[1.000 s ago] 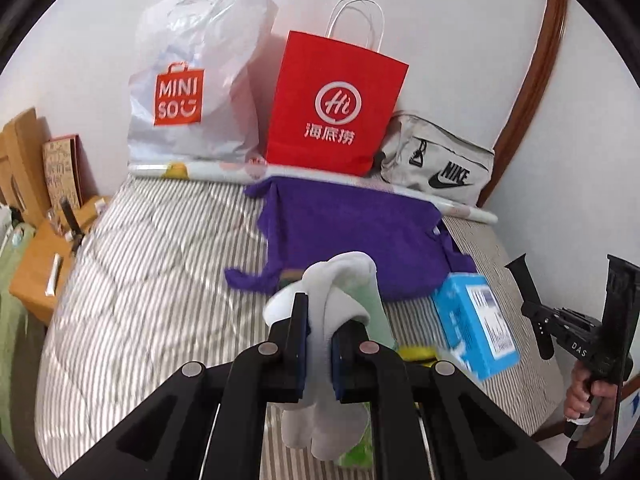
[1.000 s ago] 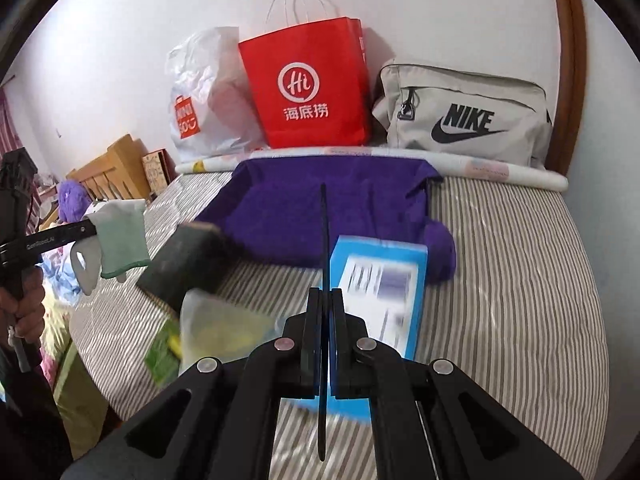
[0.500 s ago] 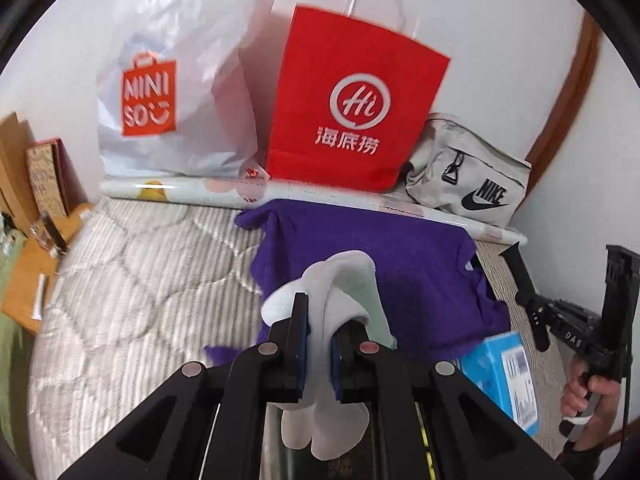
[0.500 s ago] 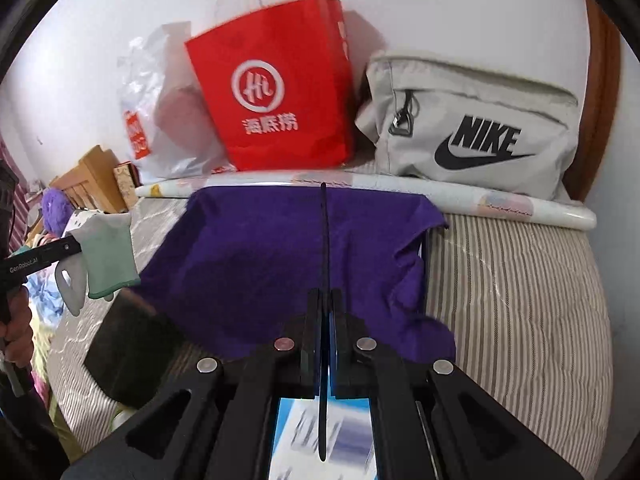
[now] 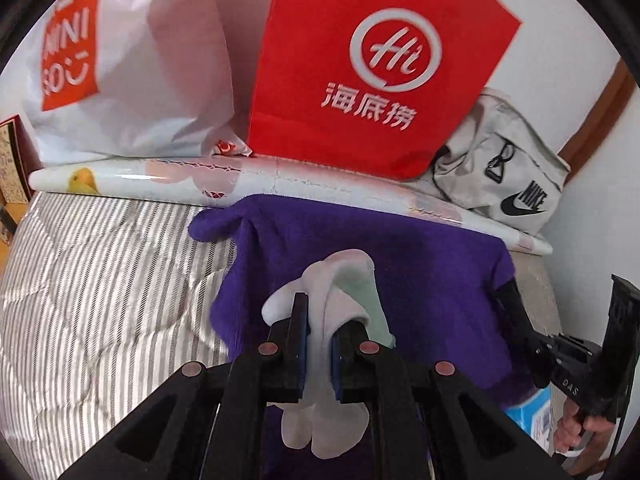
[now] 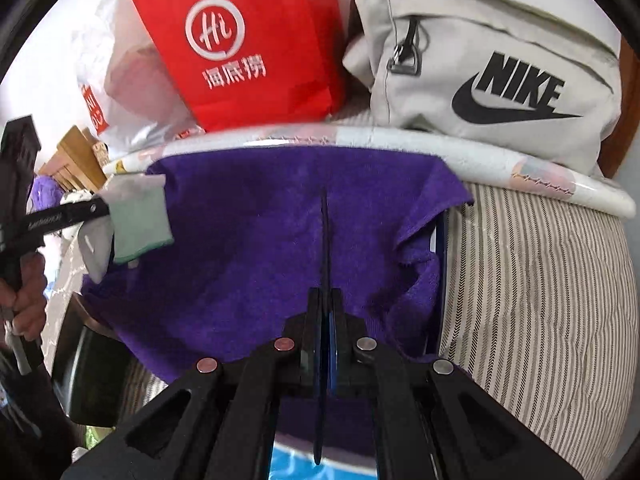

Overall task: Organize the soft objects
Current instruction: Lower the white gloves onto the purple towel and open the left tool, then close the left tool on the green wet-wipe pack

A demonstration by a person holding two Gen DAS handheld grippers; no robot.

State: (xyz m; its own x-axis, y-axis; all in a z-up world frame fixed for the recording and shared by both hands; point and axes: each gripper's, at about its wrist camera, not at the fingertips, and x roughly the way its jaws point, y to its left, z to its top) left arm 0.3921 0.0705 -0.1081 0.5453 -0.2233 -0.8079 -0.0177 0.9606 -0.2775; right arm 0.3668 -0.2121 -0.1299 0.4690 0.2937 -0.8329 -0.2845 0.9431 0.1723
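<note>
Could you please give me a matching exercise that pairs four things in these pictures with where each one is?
Things:
1. pale grey-and-mint sock
2. purple fleece towel
3. red paper carrier bag
4. beige canvas Nike bag

Places:
A. leaning on the wall beside the white plastic bag
B. spread on the striped mattress
C. pinched in the left tool
D. far corner, behind the white roll

Pairs: 1-C, 2-B, 3-A, 4-D
</note>
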